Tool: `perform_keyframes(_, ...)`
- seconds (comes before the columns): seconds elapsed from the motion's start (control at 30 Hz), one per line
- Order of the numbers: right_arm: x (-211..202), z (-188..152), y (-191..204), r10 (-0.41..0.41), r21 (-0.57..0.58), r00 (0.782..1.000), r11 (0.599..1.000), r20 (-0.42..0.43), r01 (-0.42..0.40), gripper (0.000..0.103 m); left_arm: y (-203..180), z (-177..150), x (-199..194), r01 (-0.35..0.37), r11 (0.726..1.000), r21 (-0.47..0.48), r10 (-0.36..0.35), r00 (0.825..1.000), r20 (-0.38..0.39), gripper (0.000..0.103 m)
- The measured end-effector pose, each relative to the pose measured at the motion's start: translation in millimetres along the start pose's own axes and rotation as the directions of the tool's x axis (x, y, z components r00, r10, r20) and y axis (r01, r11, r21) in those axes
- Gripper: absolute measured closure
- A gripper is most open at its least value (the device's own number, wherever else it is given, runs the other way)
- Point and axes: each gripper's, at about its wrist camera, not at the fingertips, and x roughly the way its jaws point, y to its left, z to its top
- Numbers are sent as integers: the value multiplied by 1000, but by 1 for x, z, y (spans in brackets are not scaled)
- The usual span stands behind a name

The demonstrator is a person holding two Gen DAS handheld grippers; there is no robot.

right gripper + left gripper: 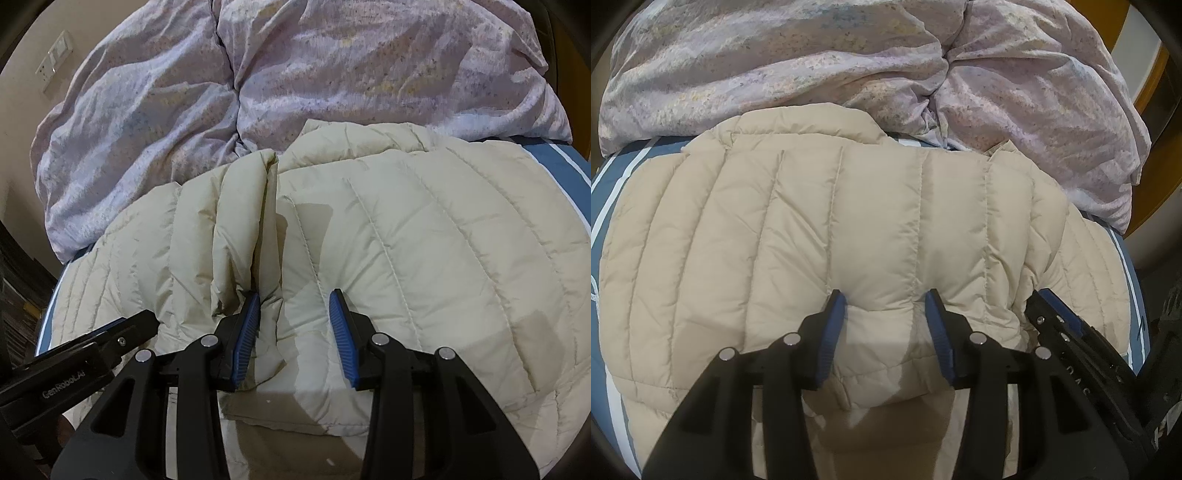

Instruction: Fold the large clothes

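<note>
beige quilted puffer jacket [849, 221] lies spread across the bed, on a blue sheet with white stripes [613, 192] that shows along the edges, its stitched channels running from the near hem toward the far side. beyond it, touching its far edge, a rumpled lilac floral duvet [775, 66] is heaped up. from the right side, the jacket [424, 229] shows a thick fold of padding standing up as a ridge just left of the middle, with a deep crease beside it.

left gripper [886, 302] is pressed down at the near hem, its 2 blue pads about half apart with a puffy bulge of jacket pinched up between them; the pads bear on the fabric on both sides. right gripper [293, 299] sits near the foot of that ridge, also half apart: its left pad touches the folded padding, its right pad lies against the flat panel, and a hump of jacket fills the gap, so it looks to be gripping cloth too. each tool's black frame shows at the edge of the other's view, just beside it. a wall switch plate [55, 59] hangs on the far-left wall
</note>
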Motion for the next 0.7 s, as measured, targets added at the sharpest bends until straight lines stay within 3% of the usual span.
perform_keyframes(0.27,8,-3,3,-39,-31,999,999,-17,39,62,-1,-1,4,-8,1000,4,8,1000,0,55)
perform_keyframes(0.57,9,-4,1,-25,-23,999,999,-19,25,61,4,-8,-10,4,1000,-9,-4,1000,-9,54)
perform_keyframes(0.67,7,-2,1,3,-18,999,1000,-38,-3,50,11,-17,-29,-2,1000,-5,2,1000,-4,54)
perform_keyframes(0.7,5,-1,2,7,-18,999,1000,-43,-8,42,15,-21,-36,-8,1000,-2,8,1000,4,53)
